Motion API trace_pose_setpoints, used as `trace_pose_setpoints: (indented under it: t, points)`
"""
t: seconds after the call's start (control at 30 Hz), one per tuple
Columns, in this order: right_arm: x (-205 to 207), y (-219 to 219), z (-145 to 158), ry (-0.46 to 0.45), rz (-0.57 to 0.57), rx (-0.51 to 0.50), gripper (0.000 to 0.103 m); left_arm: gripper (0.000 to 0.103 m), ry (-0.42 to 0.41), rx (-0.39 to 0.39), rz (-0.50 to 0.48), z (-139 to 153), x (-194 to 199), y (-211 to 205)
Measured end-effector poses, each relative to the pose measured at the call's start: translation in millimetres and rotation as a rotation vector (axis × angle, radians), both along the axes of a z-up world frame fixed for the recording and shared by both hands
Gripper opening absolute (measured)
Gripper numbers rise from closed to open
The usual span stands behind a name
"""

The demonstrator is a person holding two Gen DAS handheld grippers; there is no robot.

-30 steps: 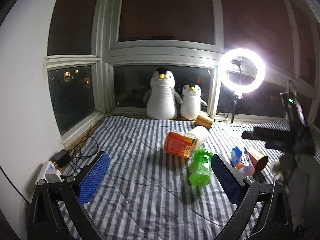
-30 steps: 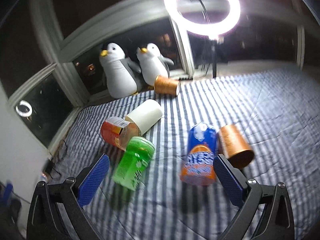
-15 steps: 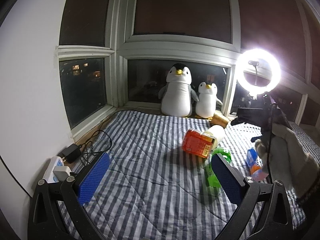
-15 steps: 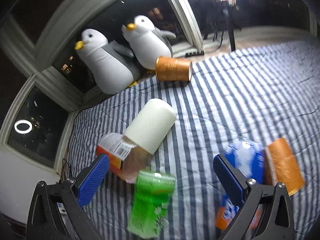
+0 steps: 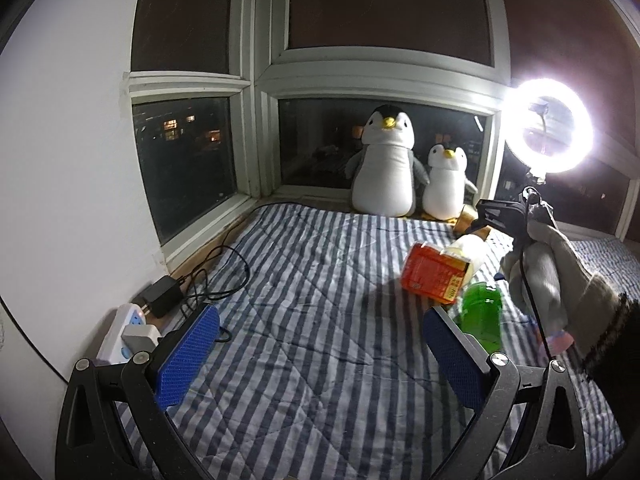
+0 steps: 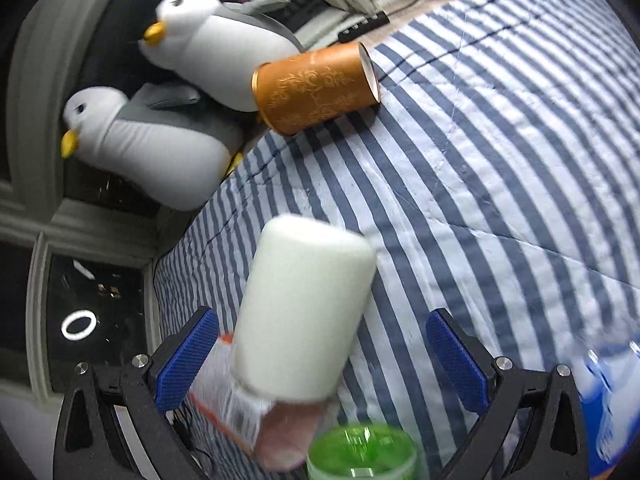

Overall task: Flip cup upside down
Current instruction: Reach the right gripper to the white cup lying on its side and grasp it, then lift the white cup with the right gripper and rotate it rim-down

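the orange cup (image 6: 316, 90) lies on its side in the upper middle of the right wrist frame, against a penguin (image 6: 224, 40). right gripper (image 6: 320, 364) and left gripper (image 5: 318, 354) fingers are spread, holding nothing.

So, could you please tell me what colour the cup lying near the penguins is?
Orange-gold with an embossed floral pattern on the cup; clearest in the right wrist view.

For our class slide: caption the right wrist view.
Open right hand-held gripper nears white cylinder; orange cup lies sideways by penguins.
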State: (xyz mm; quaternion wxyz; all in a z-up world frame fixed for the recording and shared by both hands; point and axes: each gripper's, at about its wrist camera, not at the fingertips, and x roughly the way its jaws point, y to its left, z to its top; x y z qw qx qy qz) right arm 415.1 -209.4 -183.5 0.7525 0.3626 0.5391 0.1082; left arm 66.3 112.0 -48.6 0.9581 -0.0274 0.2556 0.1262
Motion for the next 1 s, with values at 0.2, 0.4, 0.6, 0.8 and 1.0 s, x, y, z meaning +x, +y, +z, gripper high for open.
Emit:
trace_pose_setpoints:
  t: [0.2, 0.4, 0.6, 0.8, 1.0]
  points:
    - [23, 1, -15, 0.038, -0.029, 0.026, 0.103, 0.103, 0.016, 0.007, 0.029, -6, 7, 10]
    - [34, 0, -23, 0.044, -0.028, 0.042, 0.101, 0.103, 0.035, 0.012, 0.028, -11, 14, 11]
    - [32, -7, -21, 0.047, -0.012, 0.102, 0.074, 0.103, 0.030, 0.013, 0.019, -11, 16, 8]
    - [30, -4, -19, 0.031, -0.014, 0.082, 0.072, 0.103, 0.035, 0.018, 0.024, -12, 17, 10]
    - [29, 1, -22, 0.037, -0.005, 0.082, 0.072, 0.103, 0.038, 0.019, 0.023, -14, 17, 9]
